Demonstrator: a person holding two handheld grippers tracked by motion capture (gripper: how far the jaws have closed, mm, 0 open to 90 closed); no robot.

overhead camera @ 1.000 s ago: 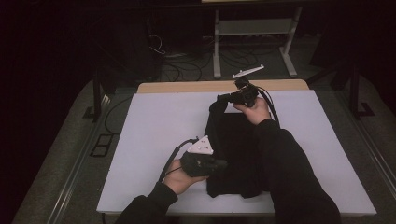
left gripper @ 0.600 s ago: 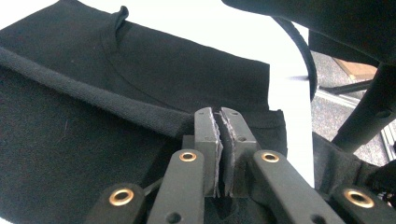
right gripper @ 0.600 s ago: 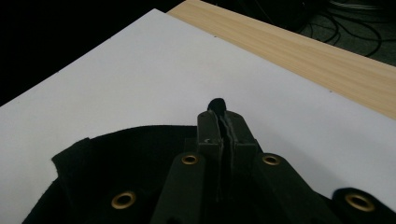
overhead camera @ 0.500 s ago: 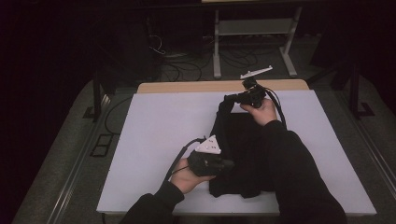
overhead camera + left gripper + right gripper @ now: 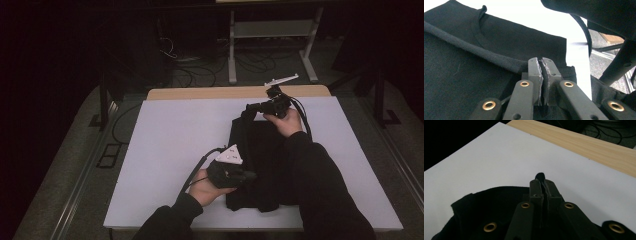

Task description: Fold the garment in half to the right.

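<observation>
A black garment (image 5: 260, 160) lies folded lengthwise on the white table (image 5: 170, 150), right of centre. My left gripper (image 5: 250, 175) is shut on the garment's near left edge; its own view shows the jaws pressed together over a ribbed hem (image 5: 499, 60). My right gripper (image 5: 248, 107) holds the far end of the cloth a little above the table. In the right gripper view a small tuft of black cloth (image 5: 539, 175) sticks out past the shut jaws, with the rest of the garment (image 5: 494, 205) hanging below.
A strip of bare wood (image 5: 210, 92) runs along the table's far edge. Beyond it stand a metal frame (image 5: 270, 30) and loose cables (image 5: 180, 55) on the dark floor. The person's dark sleeves (image 5: 320, 190) reach over the garment.
Both grippers have drifted slightly right with the garment. The right gripper has lifted the far end a little and carried it farther back; the left holds the near edge.
</observation>
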